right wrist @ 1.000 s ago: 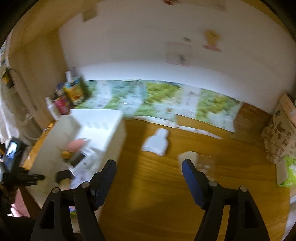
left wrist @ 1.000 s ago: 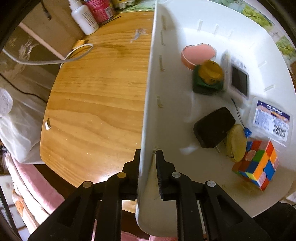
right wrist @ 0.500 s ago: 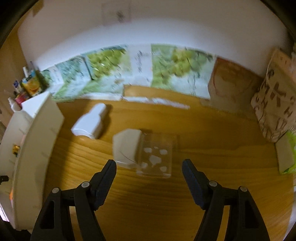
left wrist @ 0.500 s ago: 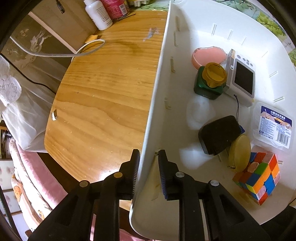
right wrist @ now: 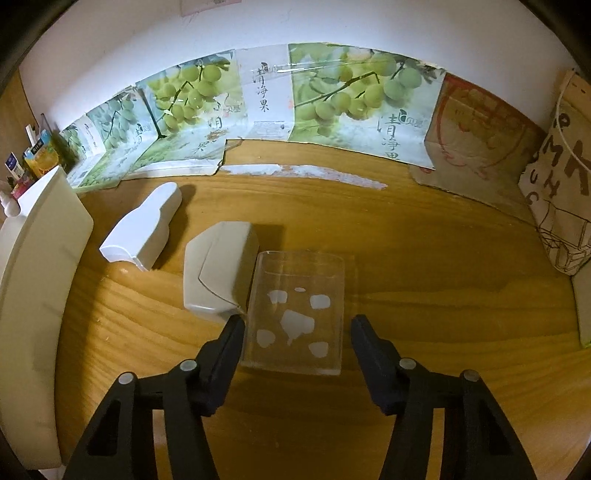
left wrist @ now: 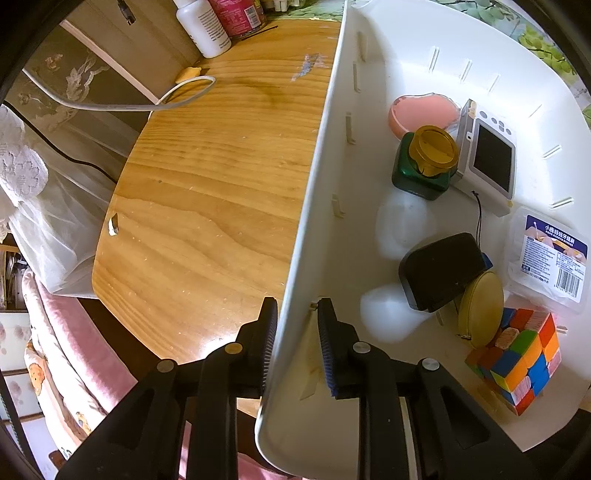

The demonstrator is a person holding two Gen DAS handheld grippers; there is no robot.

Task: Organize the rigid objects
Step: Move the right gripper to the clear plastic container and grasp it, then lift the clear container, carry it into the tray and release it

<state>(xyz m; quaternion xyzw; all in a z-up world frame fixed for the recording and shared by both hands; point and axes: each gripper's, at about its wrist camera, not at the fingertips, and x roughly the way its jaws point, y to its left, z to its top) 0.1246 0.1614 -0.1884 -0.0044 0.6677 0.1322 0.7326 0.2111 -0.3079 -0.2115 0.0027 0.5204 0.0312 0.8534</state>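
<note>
My left gripper (left wrist: 295, 343) is shut on the side wall of a white storage bin (left wrist: 317, 155). Inside lie a pink dish (left wrist: 421, 110), a green bottle with a gold cap (left wrist: 424, 162), a small white screen device (left wrist: 487, 158), a black case (left wrist: 439, 269), a Rubik's cube (left wrist: 517, 358) and a labelled clear box (left wrist: 550, 254). My right gripper (right wrist: 297, 332) is open, its fingers on either side of a clear plastic box (right wrist: 295, 310) on the wooden table. A beige case (right wrist: 218, 269) touches the clear box's left side.
A white bottle-shaped case (right wrist: 144, 229) lies left of the beige case. The bin (right wrist: 33, 295) shows at the right wrist view's left edge. Grape-print cardboard (right wrist: 258, 99) lines the wall. A paper bag (right wrist: 557, 177) stands right. A white cable (left wrist: 122, 105) and bottles (left wrist: 203, 26) sit behind the bin.
The right gripper swung right from the bin and moved down and forward until its open fingers flank the clear box. The left gripper kept its hold on the bin wall.
</note>
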